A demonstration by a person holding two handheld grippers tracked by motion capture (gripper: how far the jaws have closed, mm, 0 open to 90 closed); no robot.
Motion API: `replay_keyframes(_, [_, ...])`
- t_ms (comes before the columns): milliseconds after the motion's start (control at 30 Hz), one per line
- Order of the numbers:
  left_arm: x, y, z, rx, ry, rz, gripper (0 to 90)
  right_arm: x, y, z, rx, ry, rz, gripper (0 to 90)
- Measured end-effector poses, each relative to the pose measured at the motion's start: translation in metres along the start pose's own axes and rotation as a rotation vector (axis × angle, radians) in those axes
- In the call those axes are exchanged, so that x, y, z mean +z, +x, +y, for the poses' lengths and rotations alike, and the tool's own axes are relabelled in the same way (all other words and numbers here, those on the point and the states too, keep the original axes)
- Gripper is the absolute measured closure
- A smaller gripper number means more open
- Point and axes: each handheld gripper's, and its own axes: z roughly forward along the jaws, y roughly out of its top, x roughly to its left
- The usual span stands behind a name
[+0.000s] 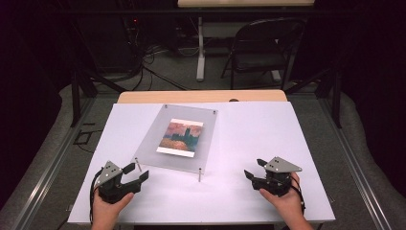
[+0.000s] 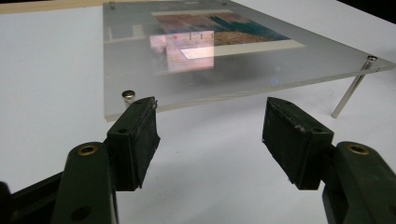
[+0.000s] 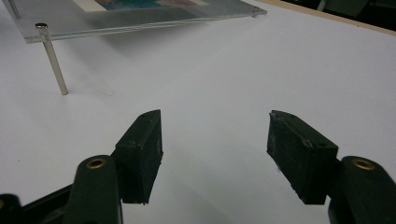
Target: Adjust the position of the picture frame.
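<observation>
White table [image 1: 249, 143] under the high view, wooden edge [image 1: 201, 96] at 12 o'clock, folding chair [image 1: 261, 45] on the floor beyond at 1 o'clock. Clear acrylic frame [image 1: 179, 139] left of centre, raised off the table on 4 slim metal standoffs, with a printed picture [image 1: 180, 136] of orange and teal tones sandwiched in its middle; near corner posts [image 1: 199, 173] at 6 o'clock of the panel. Left gripper [image 1: 136, 172] at 7 o'clock of the frame, just beside its near left corner, jaws wide apart with nothing between them; in the left gripper view, frame edge [image 2: 224, 95] directly ahead of the 2 black pads, corner bolt [image 2: 128, 95] close above the left pad. Right gripper [image 1: 255, 168] at 4 o'clock of the frame, well apart from it, jaws likewise spread and empty; in the right gripper view, standoff [image 3: 54, 65] at 10 o'clock, bare table between the pads.
</observation>
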Motion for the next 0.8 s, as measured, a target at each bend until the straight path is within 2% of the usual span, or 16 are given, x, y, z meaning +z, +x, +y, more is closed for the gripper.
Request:
replay_keyframes(200, [-0.003, 0.005, -0.001, -0.028, -0.024, 0.006, 37.3, -0.001, 0.000, 0.001, 0.002, -0.007, 0.005, 37.6])
replay_keyframes(267, [-0.005, 0.005, -0.001, -0.020, -0.019, 0.027, 37.9, -0.001, 0.000, 0.001, 0.010, -0.012, 0.009, 37.8])
replay_keyframes(367, [-0.006, 0.005, -0.002, -0.015, -0.020, 0.031, 38.2, 0.000, 0.000, 0.001, 0.017, -0.013, 0.013, 38.1])
replay_keyframes(467, [-0.011, 0.008, -0.003, -0.009, 0.005, 0.057, 38.0, 0.001, 0.003, 0.003, 0.012, -0.015, 0.027, 40.1])
replay_keyframes(533, [-0.012, 0.012, -0.004, -0.024, 0.017, 0.039, 38.9, 0.002, 0.005, 0.003, 0.002, -0.014, 0.030, 40.4])
replay_keyframes(633, [-0.013, 0.016, -0.005, -0.047, 0.018, 0.052, 38.9, 0.003, 0.007, 0.004, -0.002, -0.018, 0.034, 40.4])
replay_keyframes(667, [-0.013, 0.020, -0.006, -0.068, 0.039, 0.069, 38.7, 0.004, 0.008, 0.004, 0.002, -0.014, 0.038, 40.9])
replay_keyframes(700, [-0.013, 0.020, -0.006, -0.068, 0.039, 0.069, 39.2, 0.004, 0.008, 0.004, 0.004, -0.005, 0.044, 41.0])
replay_keyframes(733, [-0.009, 0.025, -0.008, -0.092, 0.055, 0.052, 40.7, 0.005, 0.009, 0.004, 0.004, -0.004, 0.046, 41.4])
replay_keyframes(767, [-0.009, 0.025, -0.008, -0.092, 0.055, 0.052, 41.9, 0.005, 0.009, 0.004, 0.004, -0.004, 0.046, 41.4])
replay_keyframes(800, [-0.007, 0.028, -0.008, -0.110, 0.063, 0.036, 41.9, 0.005, 0.009, 0.004, 0.004, -0.004, 0.046, 41.6])
